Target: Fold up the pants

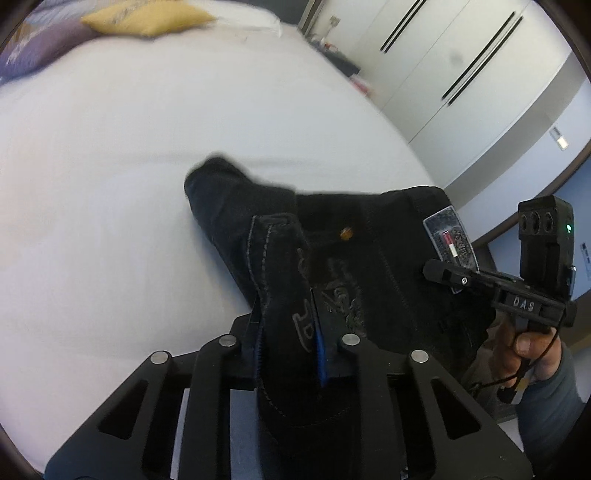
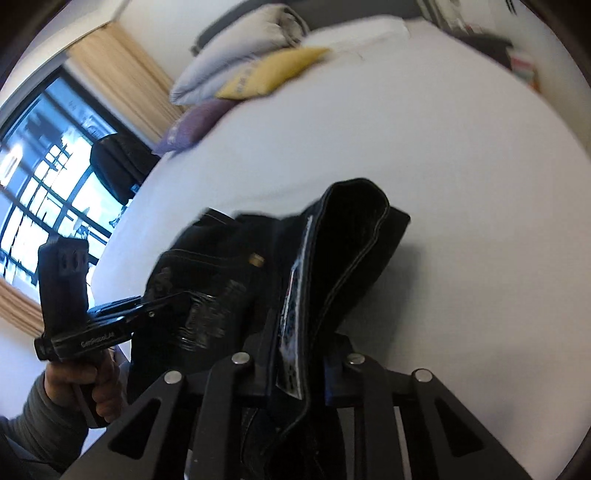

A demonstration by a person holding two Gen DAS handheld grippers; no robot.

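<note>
Black jeans with a brass button and a grey waist label hang bunched above the white bed. My left gripper is shut on one end of the waistband, cloth pinched between its pads. My right gripper is shut on the other end of the waistband, by the label. The jeans stretch between the two grippers. The right gripper also shows at the right of the left wrist view, and the left gripper at the left of the right wrist view. The trouser legs are hidden below.
A yellow pillow, a purple pillow and a folded grey duvet lie at the head of the bed. White wardrobe doors stand beyond the bed. A window with beige curtains is on the other side.
</note>
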